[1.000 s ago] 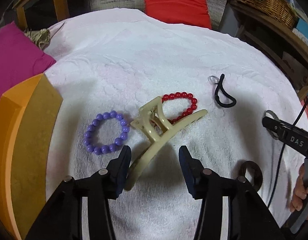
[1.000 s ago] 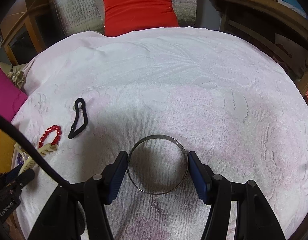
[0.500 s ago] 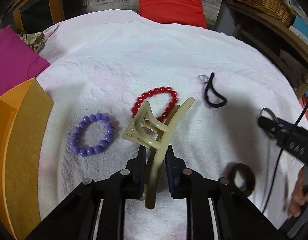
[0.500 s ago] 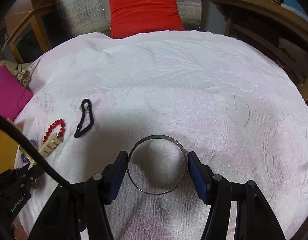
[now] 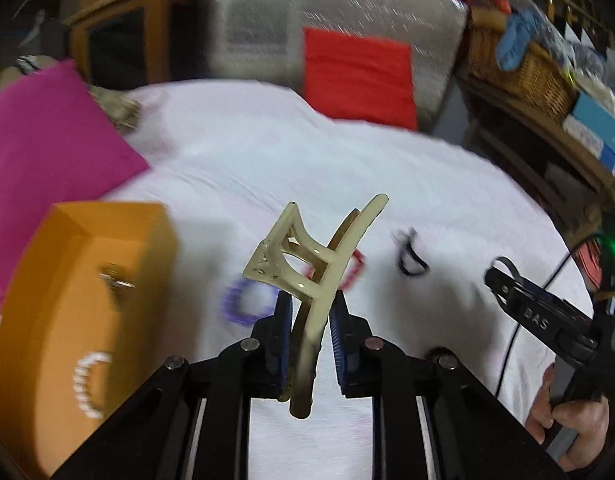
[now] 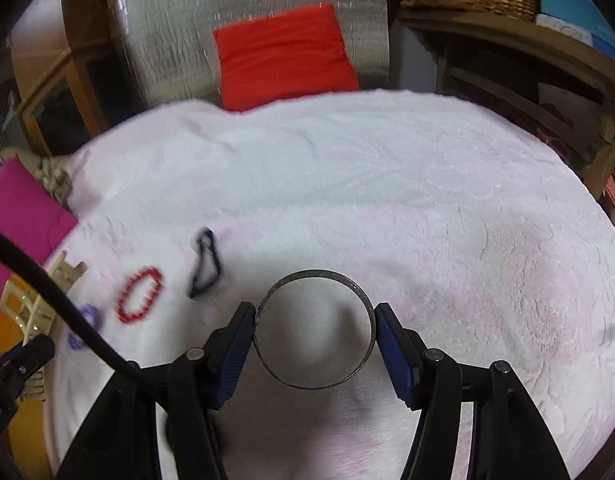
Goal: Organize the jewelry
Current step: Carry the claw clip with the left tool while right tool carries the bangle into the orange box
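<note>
Our left tongs point(image 5: 307, 320) clamp the hair claw point(image 5: 307, 276) (orange box point(image 5: 67, 300) just leftward); right tongs point(image 6: 315, 320) hold the bangle point(image 6: 315, 330).

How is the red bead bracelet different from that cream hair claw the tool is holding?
The red bead bracelet is a small closed loop of round beads; the cream hair claw is a long, rigid, pronged clip. The bracelet lies flat on the white cloth, untouched; the claw is pinched in the left gripper and lifted clear of it. Both are accessories waiting to be sorted.
</note>
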